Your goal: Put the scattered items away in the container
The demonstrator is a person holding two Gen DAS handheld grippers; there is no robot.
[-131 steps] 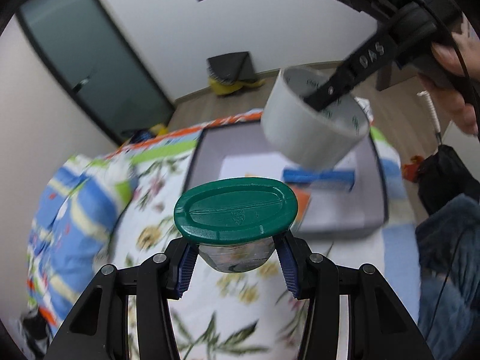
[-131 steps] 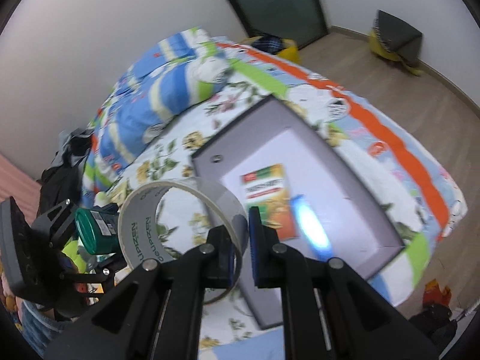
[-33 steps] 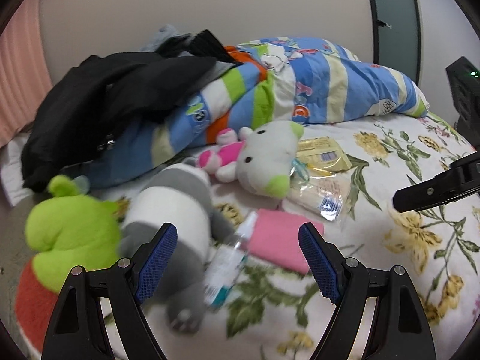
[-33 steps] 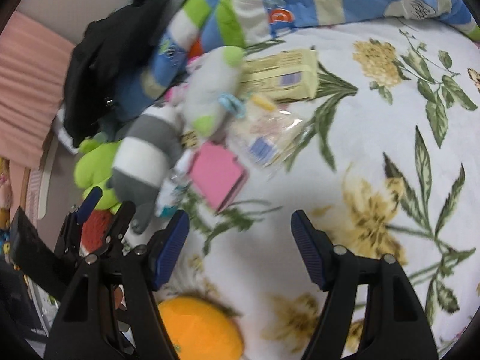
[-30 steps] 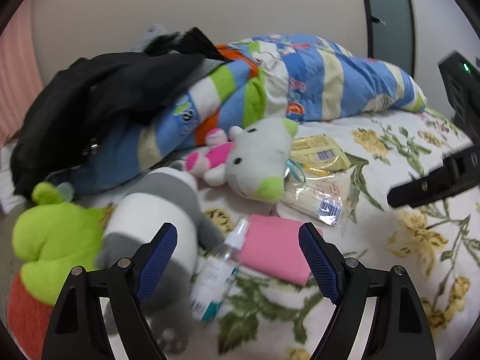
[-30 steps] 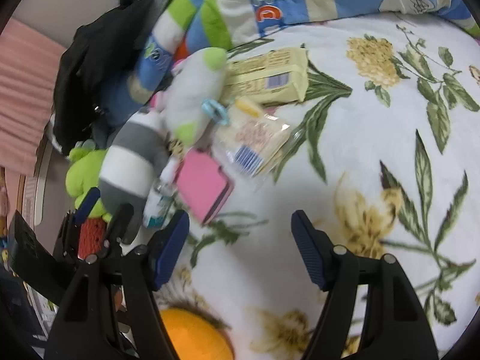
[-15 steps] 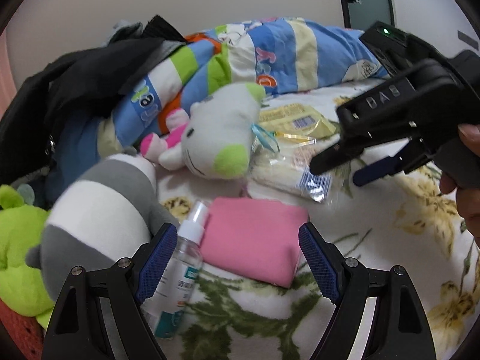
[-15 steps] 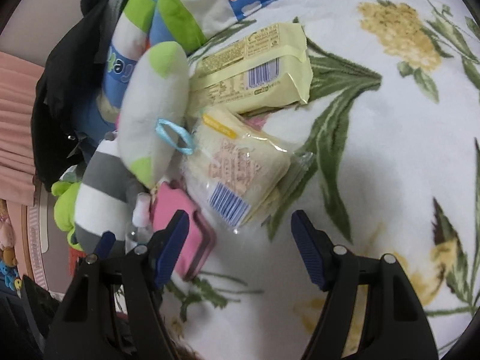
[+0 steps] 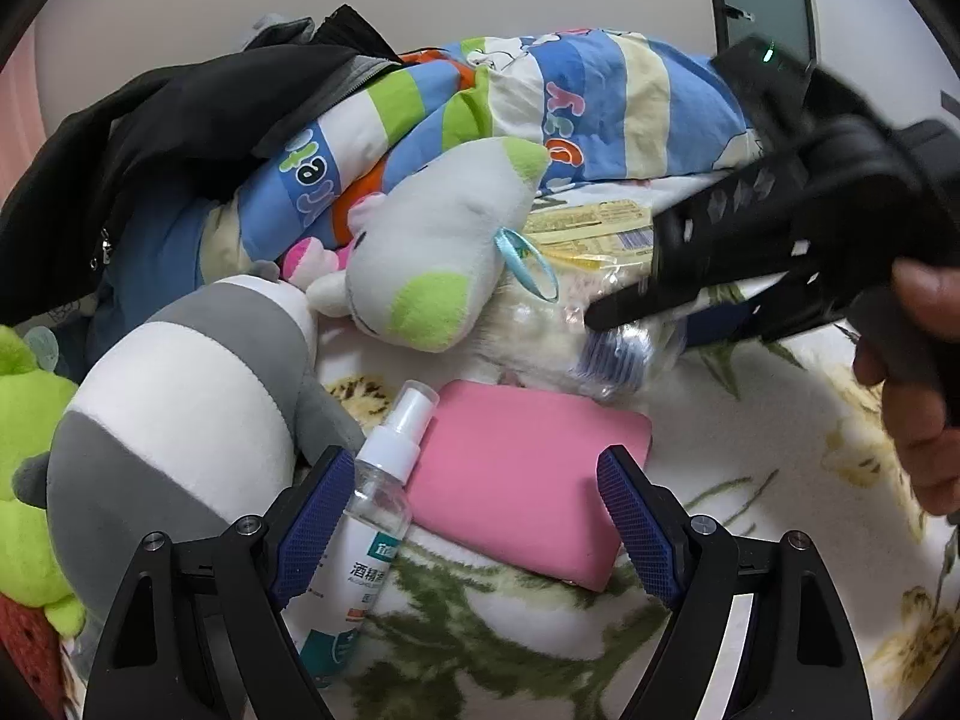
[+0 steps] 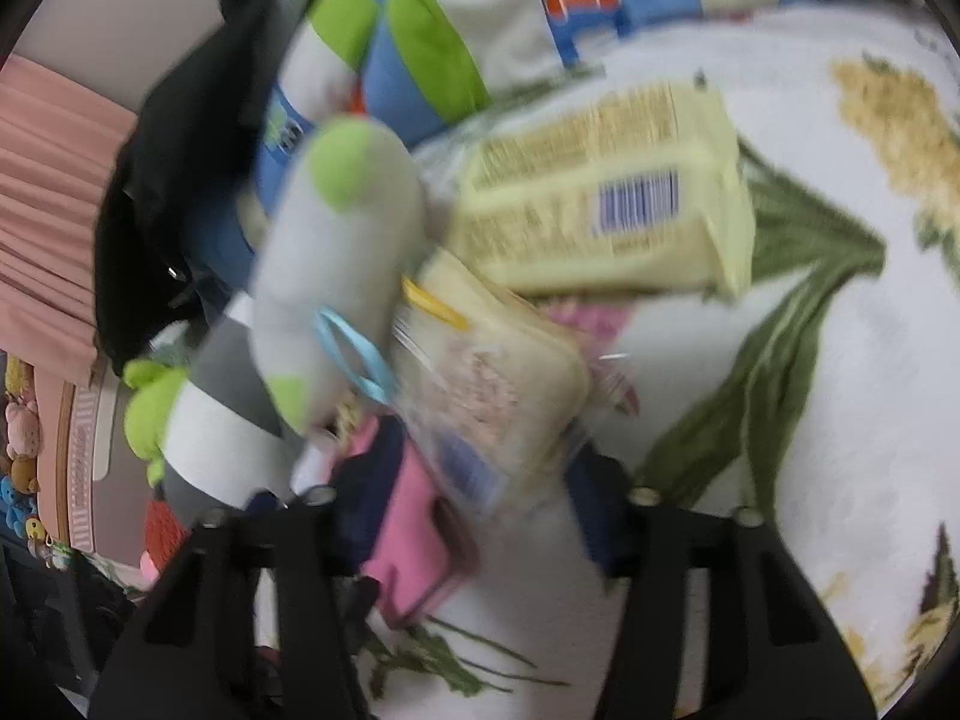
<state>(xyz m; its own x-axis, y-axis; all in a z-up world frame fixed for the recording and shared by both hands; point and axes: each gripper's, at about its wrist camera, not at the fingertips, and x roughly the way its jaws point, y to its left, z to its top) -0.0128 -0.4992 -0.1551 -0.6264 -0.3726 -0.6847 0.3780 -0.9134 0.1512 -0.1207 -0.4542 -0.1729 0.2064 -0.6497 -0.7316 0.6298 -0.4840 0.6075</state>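
Both my grippers have dropped from above the container to the scattered pile on the floral bedspread (image 9: 750,456). My right gripper (image 10: 474,498) is closing its jaws around the clear snack packet (image 10: 492,396); firm pad contact not confirmed, frame blurred. My left gripper (image 9: 474,516) hangs wide open, empty, straddling the pink pad (image 9: 516,468) beside the spray bottle (image 9: 372,510). Container out of view; the packet looks like the next item to go in

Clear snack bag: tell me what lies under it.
The clear snack bag overlaps one edge of the pink pouch and rests on the flowered blanket. Whatever else lies beneath it is covered.
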